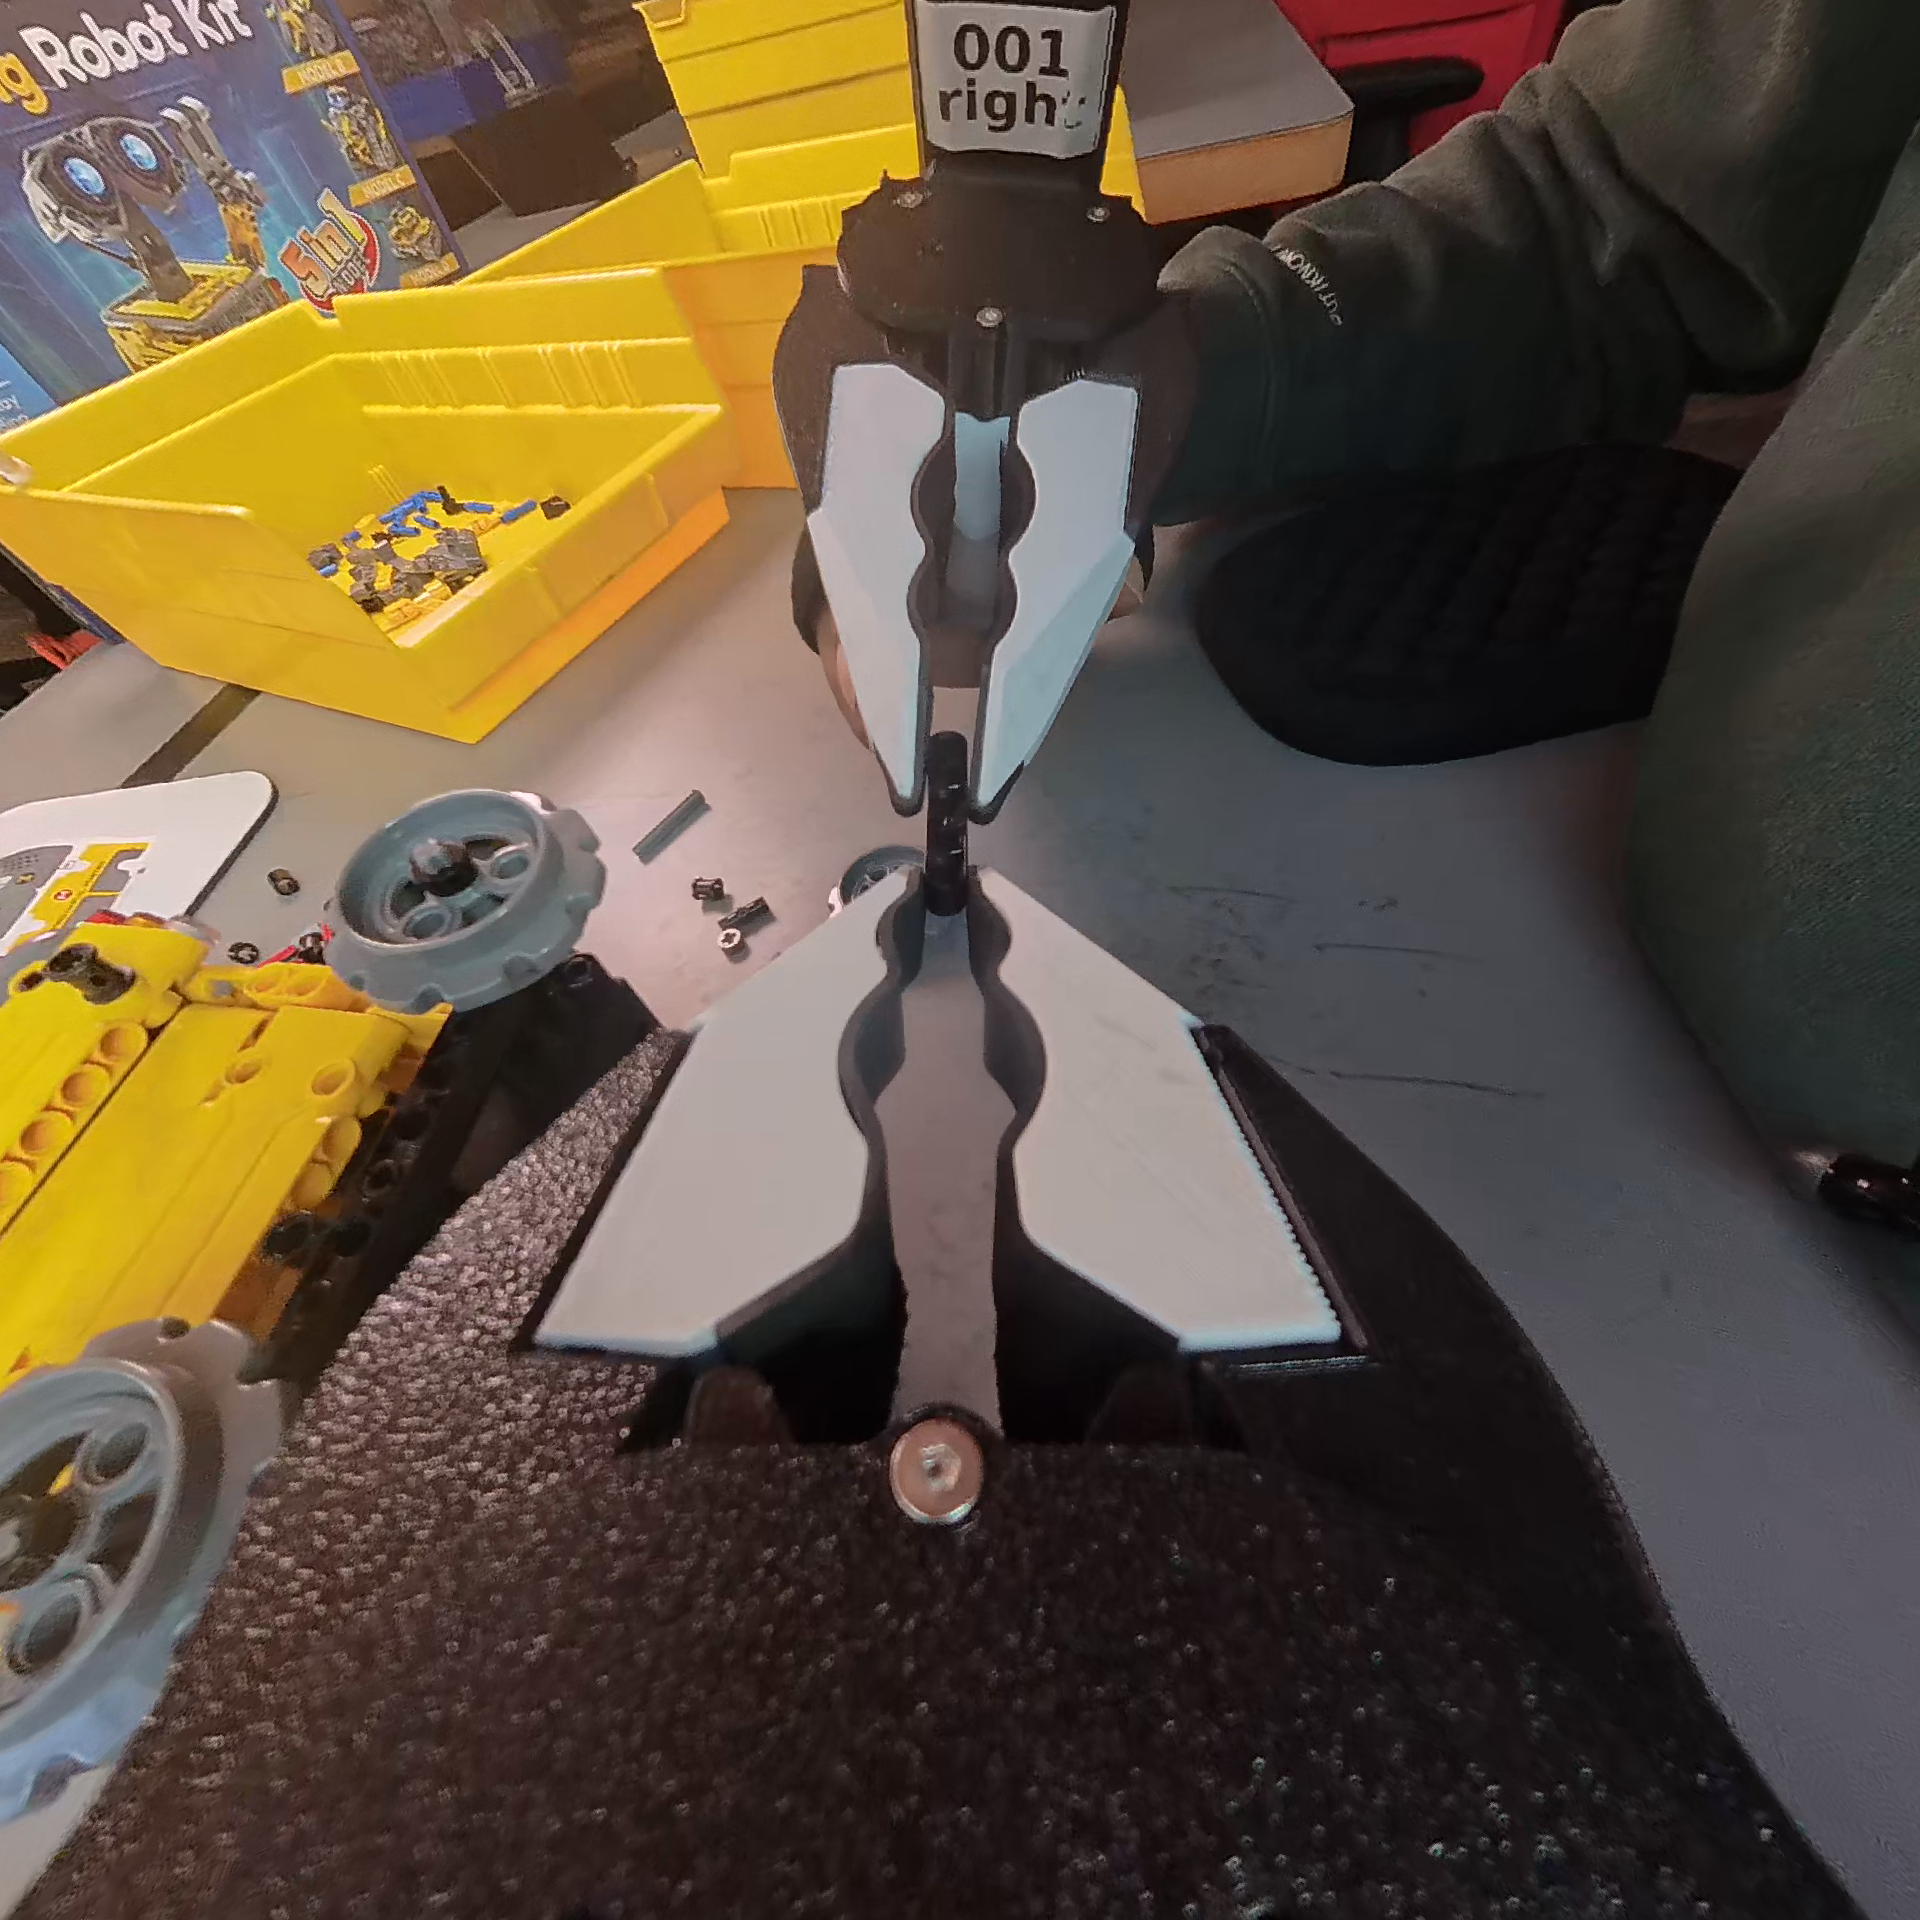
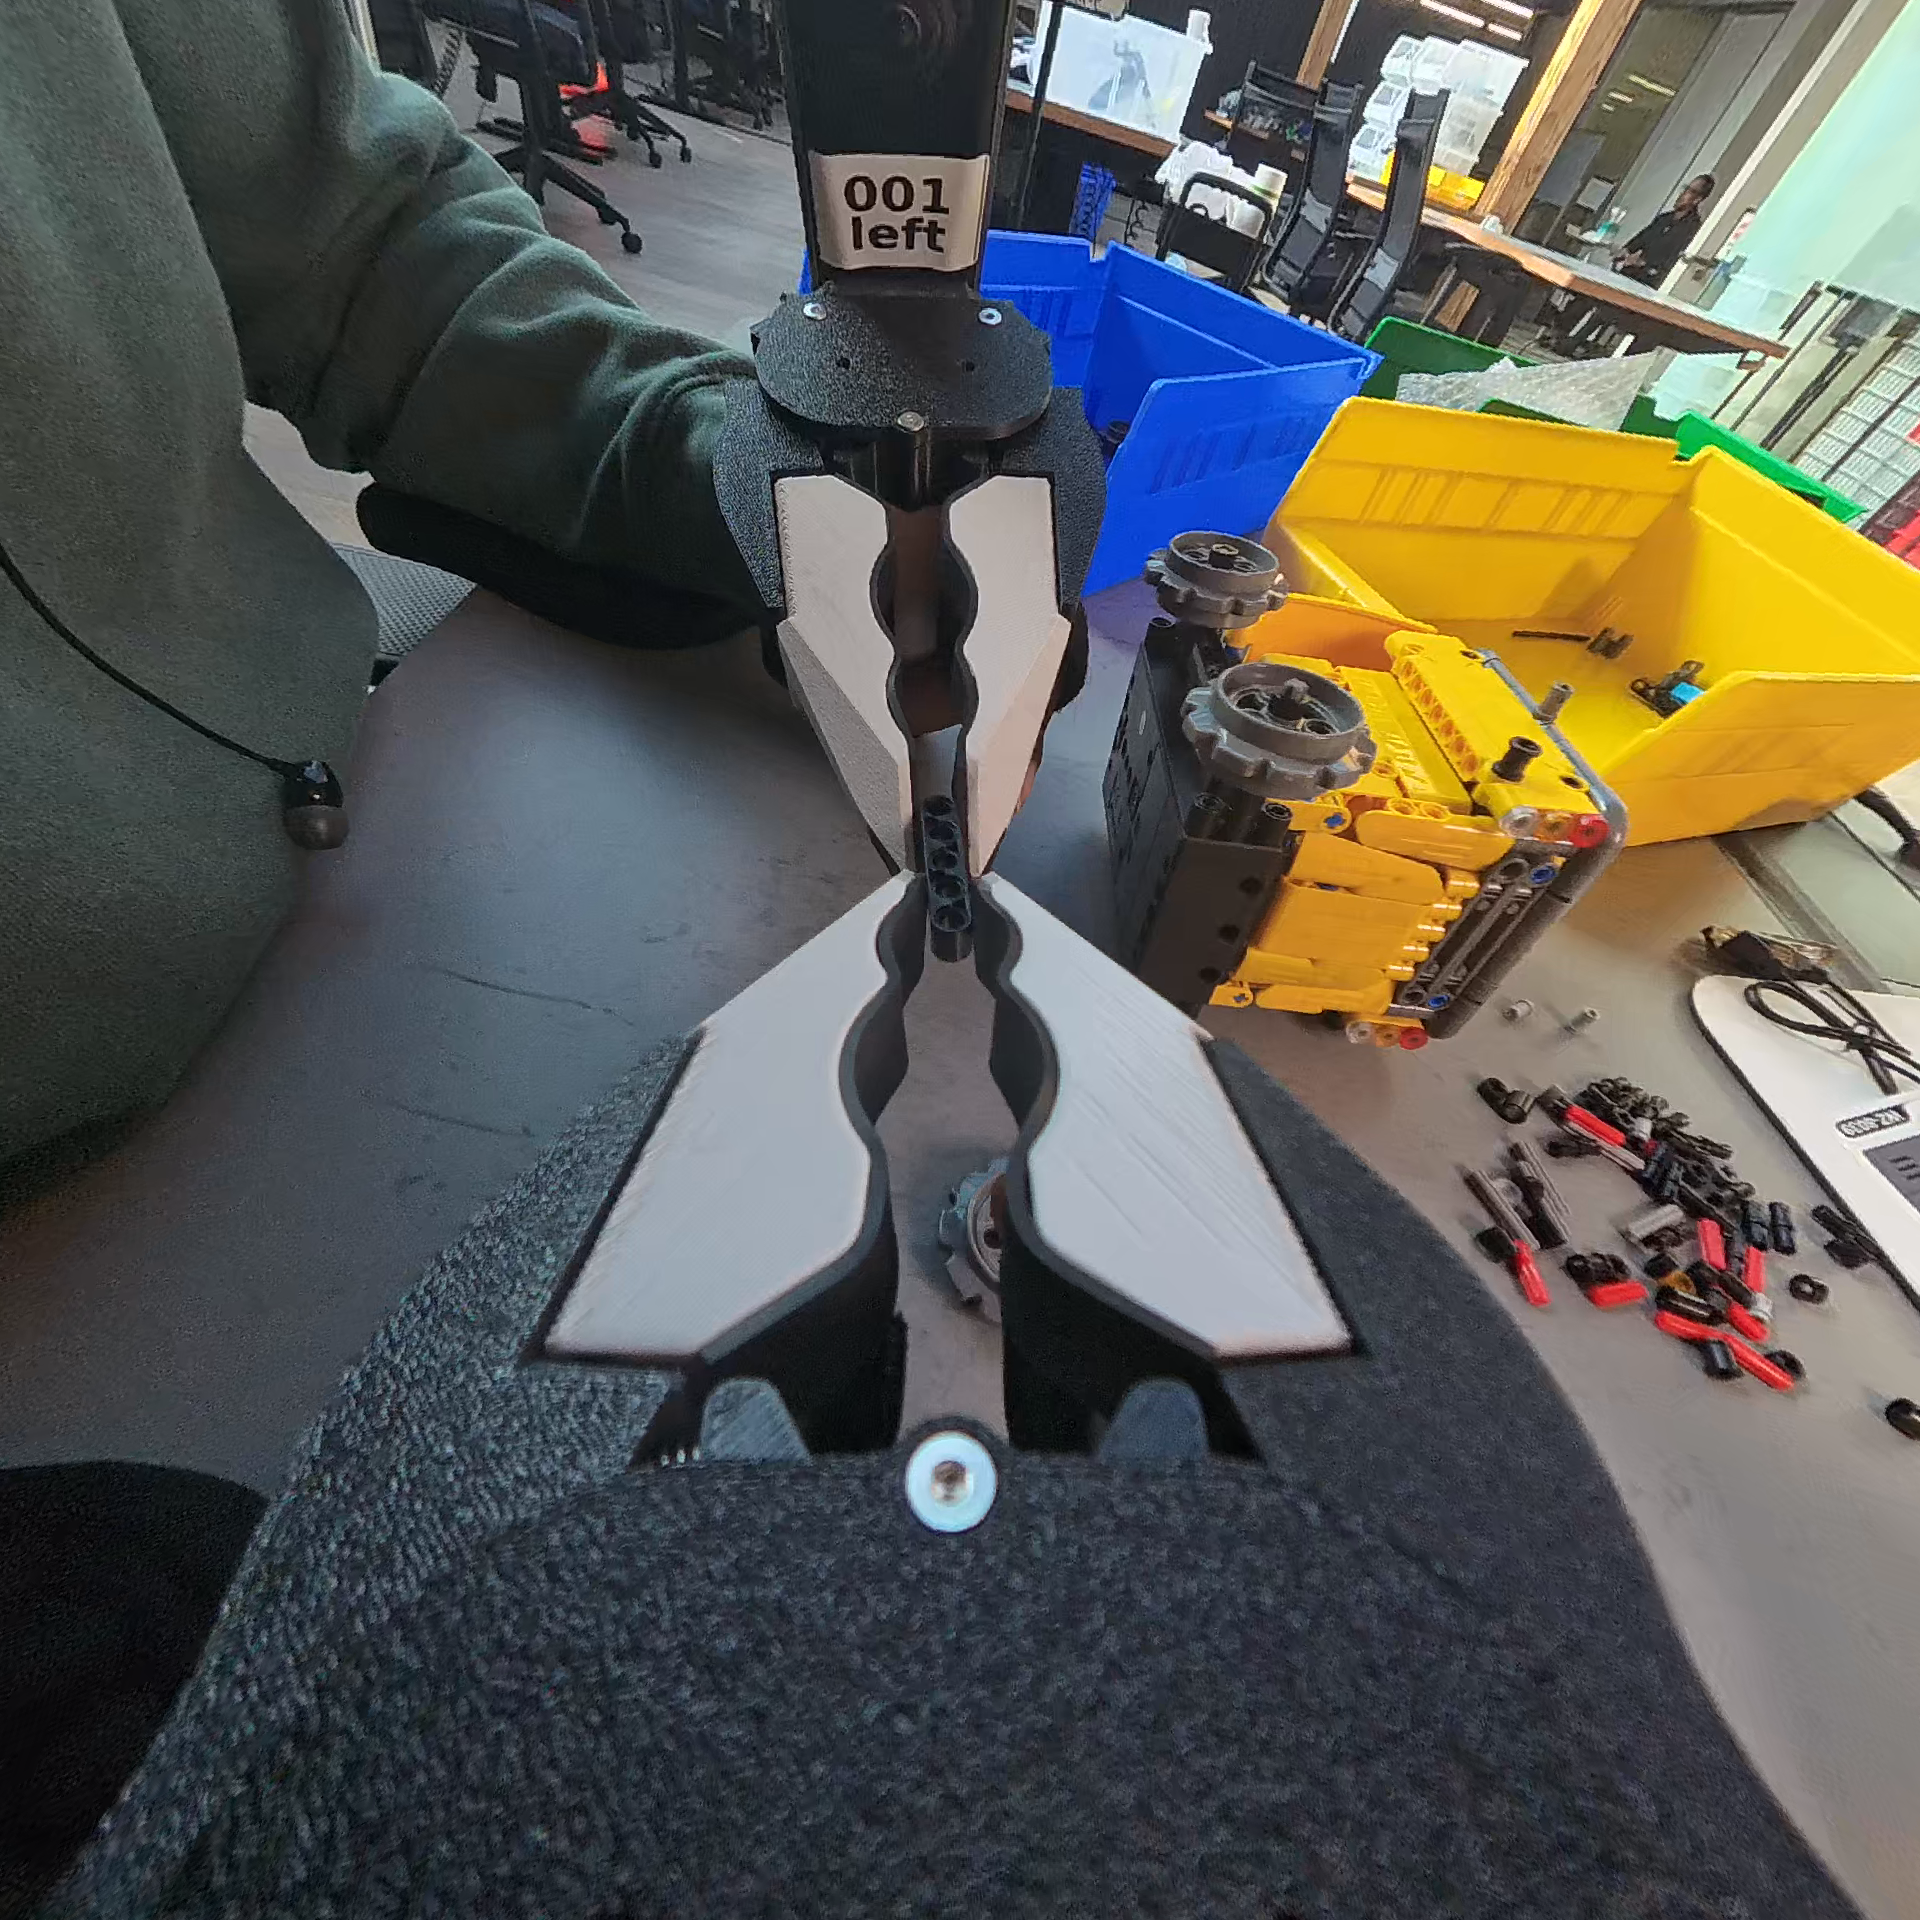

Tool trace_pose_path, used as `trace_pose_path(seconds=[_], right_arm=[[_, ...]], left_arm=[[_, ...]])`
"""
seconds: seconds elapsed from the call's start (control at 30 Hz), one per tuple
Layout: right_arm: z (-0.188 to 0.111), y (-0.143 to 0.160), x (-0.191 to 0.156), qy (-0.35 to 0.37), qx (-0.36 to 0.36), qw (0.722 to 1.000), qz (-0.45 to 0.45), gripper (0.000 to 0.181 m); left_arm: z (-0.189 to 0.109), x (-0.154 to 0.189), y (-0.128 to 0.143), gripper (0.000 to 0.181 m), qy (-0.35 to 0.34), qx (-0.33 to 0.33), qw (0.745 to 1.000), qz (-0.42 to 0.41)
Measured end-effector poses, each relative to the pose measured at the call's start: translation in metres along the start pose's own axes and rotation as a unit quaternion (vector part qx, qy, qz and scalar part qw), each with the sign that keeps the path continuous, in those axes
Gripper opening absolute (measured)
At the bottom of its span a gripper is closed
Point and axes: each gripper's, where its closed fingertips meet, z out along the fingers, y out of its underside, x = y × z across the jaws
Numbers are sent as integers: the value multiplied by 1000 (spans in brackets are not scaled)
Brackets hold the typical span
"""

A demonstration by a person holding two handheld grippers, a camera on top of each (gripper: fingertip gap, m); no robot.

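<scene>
Left wrist view
Left hand-held gripper [image 1: 945, 902]: nearly closed, its tips pinching the near end of a black perforated beam [image 1: 948, 831].
Right hand-held gripper [image 1: 948, 795]: facing it from the far side, tips clamped on the beam's far end, so the beam hangs between both above the grey worktop [image 1: 1299, 935].
Left side: yellow and black brick-built vehicle [image 1: 197, 1060] with grey toothed wheels; small black pins [image 1: 727, 914] loose beside it.
Far left: yellow bin [image 1: 343, 540] holding small dark and blue pieces; blue kit box [image 1: 187, 156] behind.

Right wrist view
Beam [image 2: 945, 883]: row of round holes showing, gripped at both ends.
Right: the vehicle [image 2: 1371, 831], on its side; yellow bin [image 2: 1621, 613]; blue bin [image 2: 1174, 384] farther back.
Near right: scattered red and black pins [image 2: 1662, 1226].
Between the near fingers: grey gear [image 2: 971, 1236] on the worktop.
</scene>
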Motion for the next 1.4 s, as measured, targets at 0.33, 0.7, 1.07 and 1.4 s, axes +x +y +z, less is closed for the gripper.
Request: trace_pose_path(seconds=[0.33, 0.7, 1.07, 1.4], right_arm=[[-2, -2, 4, 13, 4, 1000, -5, 8], [-3, -3, 7, 26, 8, 1000, -15, 9], [-8, -4, 14, 48, 8, 998, -26, 3], [0, -3, 10, 51, -3, 998, -27, 0]], left_arm=[[0, -4, 0, 7, -21, 1, 1000, 11], [-1, -8, -3, 7, -45, 4, 998, 40], [-5, -16, -1, 6, -71, -9, 996, 57], [-4, -15, 1, 7, -71, -15, 996, 58]])
